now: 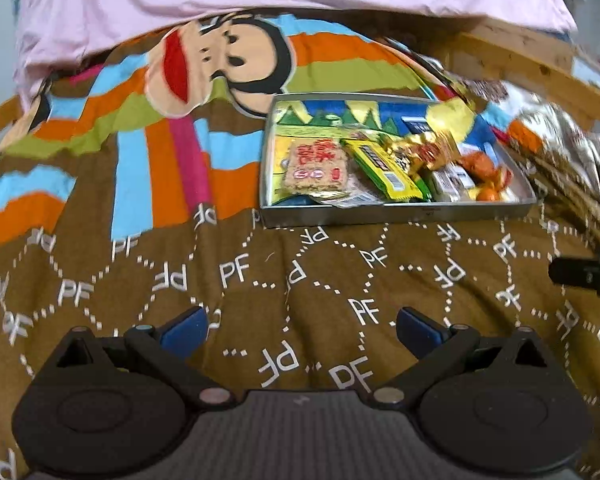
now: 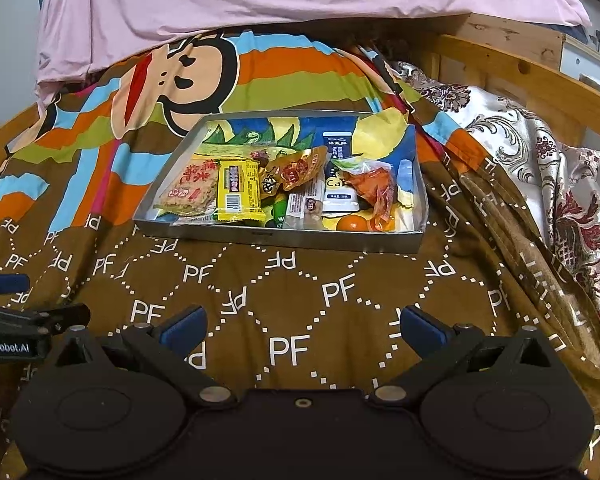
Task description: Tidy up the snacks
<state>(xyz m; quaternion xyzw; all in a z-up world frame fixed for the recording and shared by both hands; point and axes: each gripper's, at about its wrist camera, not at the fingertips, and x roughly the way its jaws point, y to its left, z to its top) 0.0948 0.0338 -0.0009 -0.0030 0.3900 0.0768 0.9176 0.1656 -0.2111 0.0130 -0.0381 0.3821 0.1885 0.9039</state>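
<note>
The shallow grey metal tray, centre frame on the brown patterned bedspread, holds the mixed wrapped snacks. Left gripper and right gripper hover spread wide, empty. Any pick should approach one packet squarely, avoiding its neighbours.

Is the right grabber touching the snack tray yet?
Apart. The right wrist view shows the open right gripper hovering short of the tray, with a stretch of brown blanket between them.

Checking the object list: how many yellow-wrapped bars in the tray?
1: the yellow bar lies front-left in the tray, beside the rice cracker pack. Others may be buried under the pile.
</note>
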